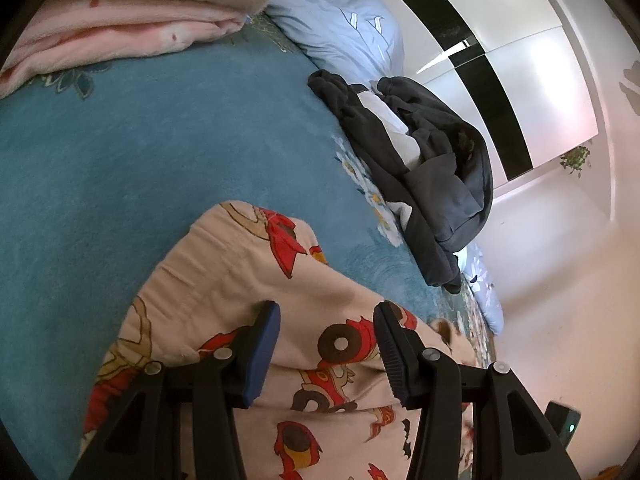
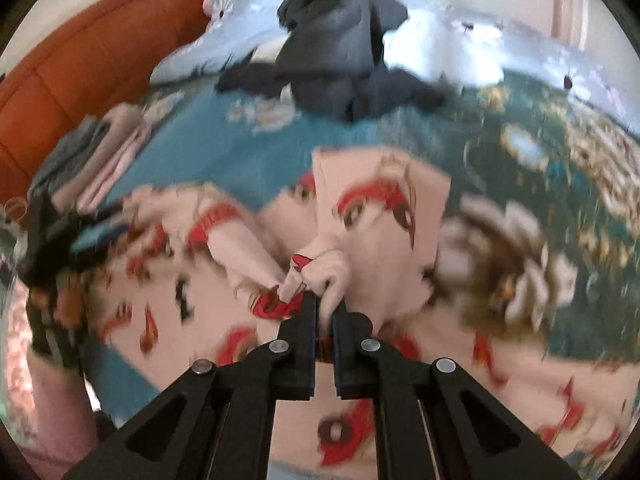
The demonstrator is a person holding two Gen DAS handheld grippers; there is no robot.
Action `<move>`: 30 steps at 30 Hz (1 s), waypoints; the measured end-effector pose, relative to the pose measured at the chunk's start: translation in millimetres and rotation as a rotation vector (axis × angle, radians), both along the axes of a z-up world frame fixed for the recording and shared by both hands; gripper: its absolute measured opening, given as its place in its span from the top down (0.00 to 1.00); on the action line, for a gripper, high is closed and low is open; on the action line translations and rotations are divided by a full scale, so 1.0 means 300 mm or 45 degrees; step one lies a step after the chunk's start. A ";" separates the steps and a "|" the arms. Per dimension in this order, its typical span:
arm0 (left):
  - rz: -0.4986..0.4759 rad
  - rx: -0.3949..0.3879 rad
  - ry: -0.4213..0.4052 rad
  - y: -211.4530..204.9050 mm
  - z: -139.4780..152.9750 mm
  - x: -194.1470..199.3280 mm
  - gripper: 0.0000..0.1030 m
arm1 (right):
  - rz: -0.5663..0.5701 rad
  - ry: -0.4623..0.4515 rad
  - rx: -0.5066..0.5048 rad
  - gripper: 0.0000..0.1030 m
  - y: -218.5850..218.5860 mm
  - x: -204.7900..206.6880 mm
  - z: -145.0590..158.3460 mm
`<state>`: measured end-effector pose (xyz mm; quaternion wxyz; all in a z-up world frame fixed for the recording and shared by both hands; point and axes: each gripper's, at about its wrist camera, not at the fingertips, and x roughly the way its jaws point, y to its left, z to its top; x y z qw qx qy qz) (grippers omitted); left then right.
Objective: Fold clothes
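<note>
The soft, light pale-pink cotton garment printed with red cartoon cars, lying limp at the near edge of the teal bedspread, is pinched at a bunched fold by the closed right gripper, while the left gripper hovers half-open above it, so hems and corners look like the surest holds.

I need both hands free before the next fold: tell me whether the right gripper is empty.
No, the right gripper has its fingers shut on a bunched fold of the pink printed garment.

left gripper: black frame, blue ribbed pads, silver screws | right gripper: same
</note>
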<state>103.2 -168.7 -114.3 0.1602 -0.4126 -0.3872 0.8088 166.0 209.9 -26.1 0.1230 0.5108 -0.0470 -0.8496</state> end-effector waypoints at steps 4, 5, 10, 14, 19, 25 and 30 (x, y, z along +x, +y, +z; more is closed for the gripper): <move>0.000 -0.001 -0.004 -0.001 -0.003 0.005 0.49 | 0.115 -0.035 -0.011 0.92 -0.040 0.040 0.008; 0.001 -0.001 -0.005 0.000 -0.004 0.006 0.49 | 0.127 -0.022 -0.012 0.92 -0.042 0.044 0.026; -0.002 -0.013 -0.007 0.002 -0.004 0.004 0.49 | 0.149 0.075 -0.076 0.55 -0.011 0.036 0.153; -0.003 -0.005 -0.008 -0.001 -0.006 0.003 0.49 | 0.134 0.148 -0.059 0.47 -0.036 -0.055 0.236; -0.006 0.002 -0.008 -0.005 -0.007 0.006 0.49 | 0.101 0.023 0.165 0.47 -0.168 -0.306 0.156; -0.011 0.004 -0.012 -0.007 -0.005 0.003 0.49 | 0.111 -0.113 0.437 0.47 -0.276 -0.499 0.017; -0.016 -0.005 -0.012 -0.003 0.000 0.001 0.49 | 0.163 -0.184 0.665 0.52 -0.309 -0.540 -0.055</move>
